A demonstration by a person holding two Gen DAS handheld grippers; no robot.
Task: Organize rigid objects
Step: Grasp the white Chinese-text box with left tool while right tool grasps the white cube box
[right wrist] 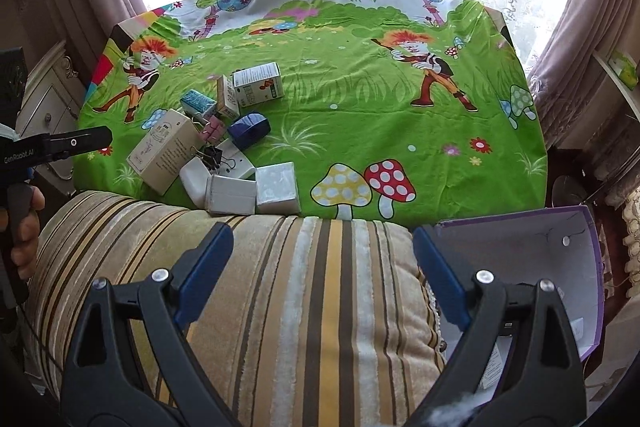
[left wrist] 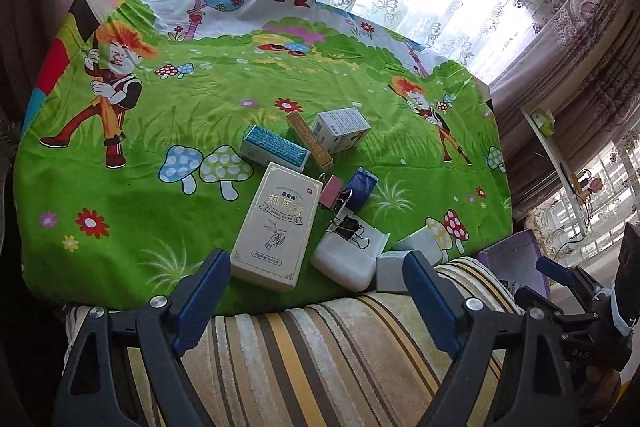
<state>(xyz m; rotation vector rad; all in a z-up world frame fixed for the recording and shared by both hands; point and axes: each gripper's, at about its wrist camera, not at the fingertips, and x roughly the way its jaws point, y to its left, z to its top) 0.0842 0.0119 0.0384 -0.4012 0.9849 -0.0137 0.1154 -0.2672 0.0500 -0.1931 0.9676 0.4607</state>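
Observation:
A pile of small rigid things lies on the green cartoon cloth [left wrist: 200, 99] near its front edge. It holds a tall beige box [left wrist: 276, 227] [right wrist: 164, 151], a teal-topped box [left wrist: 274, 147], a thin orange box [left wrist: 309, 139], a white carton [left wrist: 340, 129] [right wrist: 258, 85], a pink binder clip [left wrist: 331, 191], a blue object [left wrist: 361, 187] [right wrist: 250, 130], a black binder clip [left wrist: 349, 227] on a white case [left wrist: 348, 259], and two pale grey boxes [right wrist: 256, 191]. My left gripper [left wrist: 316, 287] is open just short of the pile. My right gripper [right wrist: 322, 263] is open over the striped cushion.
A striped cushion [right wrist: 300, 287] lies in front of the cloth. An open purple box [right wrist: 540, 259] [left wrist: 516, 263] with a white inside stands at the right of the cushion. Curtains and a bright window are behind. A white cabinet [right wrist: 48, 107] stands at the left.

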